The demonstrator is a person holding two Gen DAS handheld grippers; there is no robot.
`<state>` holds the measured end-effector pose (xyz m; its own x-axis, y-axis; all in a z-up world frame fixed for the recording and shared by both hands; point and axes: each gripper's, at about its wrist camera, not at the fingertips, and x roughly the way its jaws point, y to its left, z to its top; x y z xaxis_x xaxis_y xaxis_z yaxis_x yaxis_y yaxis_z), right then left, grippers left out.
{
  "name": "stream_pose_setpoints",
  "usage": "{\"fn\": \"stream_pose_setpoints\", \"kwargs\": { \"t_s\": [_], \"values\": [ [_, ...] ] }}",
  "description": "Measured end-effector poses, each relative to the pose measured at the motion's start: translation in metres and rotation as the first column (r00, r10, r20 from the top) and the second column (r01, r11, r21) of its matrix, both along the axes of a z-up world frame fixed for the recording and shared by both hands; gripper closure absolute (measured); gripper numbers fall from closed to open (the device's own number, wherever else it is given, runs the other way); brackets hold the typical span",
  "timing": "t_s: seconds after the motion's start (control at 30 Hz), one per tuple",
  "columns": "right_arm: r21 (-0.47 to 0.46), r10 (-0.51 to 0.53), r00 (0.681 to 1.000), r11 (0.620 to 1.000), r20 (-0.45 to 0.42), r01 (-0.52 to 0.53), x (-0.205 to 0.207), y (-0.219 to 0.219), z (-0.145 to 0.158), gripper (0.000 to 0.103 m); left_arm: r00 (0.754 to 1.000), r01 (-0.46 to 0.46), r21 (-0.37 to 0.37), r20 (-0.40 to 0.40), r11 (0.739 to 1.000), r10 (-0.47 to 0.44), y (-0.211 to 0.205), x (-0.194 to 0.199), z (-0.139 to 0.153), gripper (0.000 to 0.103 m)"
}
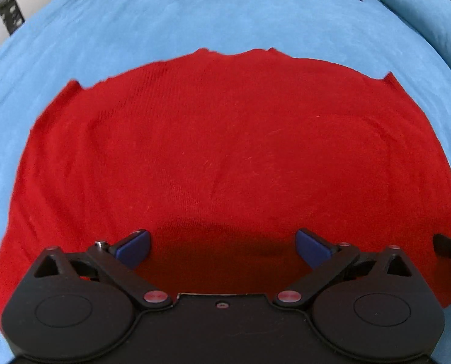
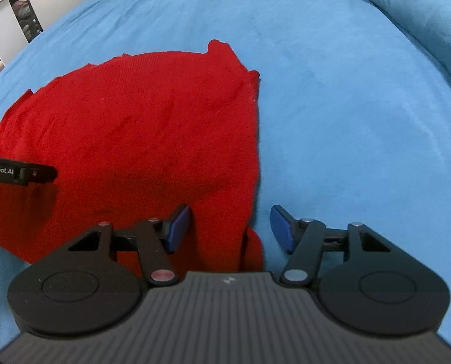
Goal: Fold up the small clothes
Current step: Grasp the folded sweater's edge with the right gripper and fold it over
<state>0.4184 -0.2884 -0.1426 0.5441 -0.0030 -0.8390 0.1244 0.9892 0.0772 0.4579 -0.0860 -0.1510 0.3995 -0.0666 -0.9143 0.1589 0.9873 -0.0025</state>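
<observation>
Red garment (image 1: 225,139): knit cloth w/ fine ribbed texture, matt, a few bits of lint on the surface. Bed cover (image 1: 195,15): blue cloth, soft brushed suede-like nap, matt, light creases. Left gripper (image 1: 223,247) and right gripper (image 2: 230,227): black matt plastic bodies w/ shiny metal pivot pins, right housing ribbed grey; fingers (image 2: 178,227) have smooth blue pads, rubbery-looking.

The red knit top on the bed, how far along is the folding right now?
Done: the red knit top lies spread on the blue bedcover, its sides apparently tucked in already. In hand: nothing; the left gripper hangs open above the near hem, and the right gripper is open over the garment's right edge. Left: gripping the cloth and making the remaining folds.
</observation>
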Motion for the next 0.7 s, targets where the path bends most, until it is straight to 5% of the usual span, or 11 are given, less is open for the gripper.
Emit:
{"fn": "stream_pose_setpoints", "kwargs": {
  "t_s": [0.13,0.3,0.53,0.7],
  "values": [
    [0.040,0.042,0.999,0.998,-0.016,-0.041,-0.003,-0.002,0.002,0.044,1.000,-0.005,-0.009,-0.024,1.000,0.005,-0.001,0.003,-0.002,0.000],
    [0.134,0.025,0.999,0.991,-0.044,-0.019,0.003,-0.009,0.006,0.076,0.999,-0.012,-0.037,-0.041,0.999,0.010,0.011,0.010,-0.005,0.000],
    [0.404,-0.149,0.989,0.904,0.001,0.136,0.002,-0.022,0.053,0.079,0.998,0.026,-0.056,-0.048,0.998,-0.029,0.034,0.014,0.018,0.000],
    [0.473,-0.015,0.988,0.879,0.156,-0.062,0.024,0.040,0.117,0.080,0.998,0.032,-0.033,0.054,0.999,-0.030,0.097,-0.004,0.058,0.000]
  ]
}}
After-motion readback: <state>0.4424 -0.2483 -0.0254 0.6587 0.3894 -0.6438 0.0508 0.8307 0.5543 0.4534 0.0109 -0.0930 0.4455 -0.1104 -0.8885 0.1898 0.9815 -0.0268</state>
